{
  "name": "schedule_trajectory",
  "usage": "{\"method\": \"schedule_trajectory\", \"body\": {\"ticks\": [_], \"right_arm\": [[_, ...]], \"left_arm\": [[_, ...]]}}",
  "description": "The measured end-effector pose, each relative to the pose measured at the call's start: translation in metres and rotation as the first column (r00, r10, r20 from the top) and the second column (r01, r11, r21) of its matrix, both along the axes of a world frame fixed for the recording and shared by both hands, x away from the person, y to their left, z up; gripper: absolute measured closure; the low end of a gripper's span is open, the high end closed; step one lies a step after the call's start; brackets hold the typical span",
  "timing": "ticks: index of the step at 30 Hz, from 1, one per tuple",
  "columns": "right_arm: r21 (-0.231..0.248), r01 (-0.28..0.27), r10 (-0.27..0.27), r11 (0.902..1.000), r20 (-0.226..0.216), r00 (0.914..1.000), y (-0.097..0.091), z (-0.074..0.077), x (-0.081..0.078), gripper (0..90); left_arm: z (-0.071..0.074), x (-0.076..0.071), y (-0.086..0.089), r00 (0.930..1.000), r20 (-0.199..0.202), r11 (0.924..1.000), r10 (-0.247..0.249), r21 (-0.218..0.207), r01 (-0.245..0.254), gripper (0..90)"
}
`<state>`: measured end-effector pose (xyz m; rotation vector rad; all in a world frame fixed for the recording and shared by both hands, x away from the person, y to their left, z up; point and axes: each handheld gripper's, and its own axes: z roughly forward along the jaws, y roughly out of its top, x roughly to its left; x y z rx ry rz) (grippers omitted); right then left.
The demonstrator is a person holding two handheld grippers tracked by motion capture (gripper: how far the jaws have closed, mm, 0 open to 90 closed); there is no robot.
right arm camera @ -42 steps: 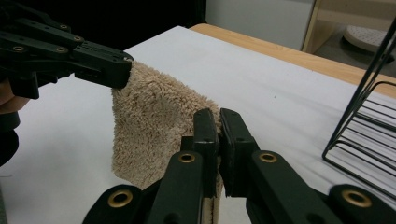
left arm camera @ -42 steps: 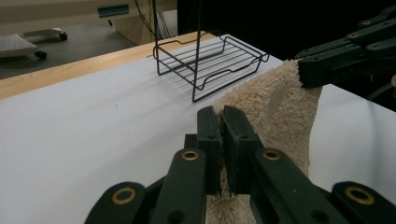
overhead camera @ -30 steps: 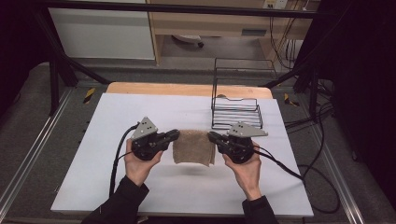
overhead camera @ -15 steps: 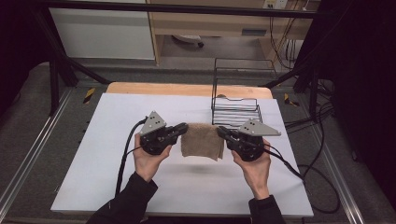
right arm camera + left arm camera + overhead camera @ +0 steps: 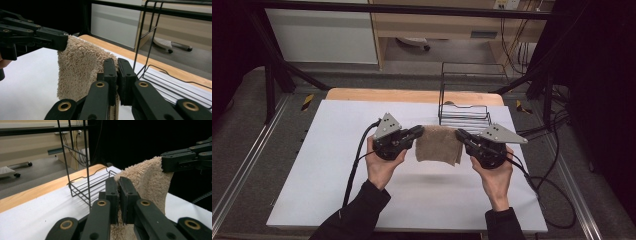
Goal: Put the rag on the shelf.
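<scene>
Over white table, towel hangs btw both grippers (jaws pinching top corners).

White tabletop with a strip of bare wood along its far edge. Grey carpeted floor all round, metal rails at both sides. Black frame bars slanting down at left and right. Beyond, a white cabinet, light wooden furniture, a castor base underneath. Dark curtain at right, loose cables on the floor.

left gripper: fingers clamped, pointing inward | right gripper: fingers clamped, pointing inward, level with it
</scene>
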<state>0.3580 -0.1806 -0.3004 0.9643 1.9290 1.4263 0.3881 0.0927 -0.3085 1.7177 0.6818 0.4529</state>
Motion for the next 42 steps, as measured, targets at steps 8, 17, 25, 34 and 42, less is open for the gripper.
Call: {"method": "schedule_trajectory", "body": {"ticks": [8, 17, 25, 34, 42], "right_arm": [[0.005, 0.029, -0.029, 0.9996, 0.025, 0.9993, -0.011, 0.007, 0.005, 86.3], [0.017, 0.062, -0.063, 0.998, 0.057, 0.9964, -0.023, 0.017, 0.011, 86.3], [0.044, 0.092, -0.096, 0.9948, 0.098, 0.9906, -0.034, 0.03, 0.015, 86.4], [0.05, 0.128, -0.134, 0.9905, 0.141, 0.9809, -0.045, 0.048, 0.02, 86.4], [0.063, 0.147, -0.156, 0.9872, 0.18, 0.9713, -0.053, 0.062, 0.027, 86.4]], "left_arm": [[0.008, 0.009, -0.012, 0.9999, 0.009, 0.9998, -0.006, -0.02, 0.006, 85.7], [0.022, 0.02, -0.027, 0.9995, 0.032, 0.9996, -0.008, -0.028, 0.008, 85.7], [0.039, 0.029, -0.04, 0.9981, 0.061, 0.9988, -0.011, -0.048, 0.014, 85.7], [0.053, 0.038, -0.055, 0.9957, 0.09, 0.9973, -0.019, -0.069, 0.025, 85.7], [0.069, 0.048, -0.064, 0.9938, 0.11, 0.9958, -0.015, -0.088, 0.025, 85.7]]}}
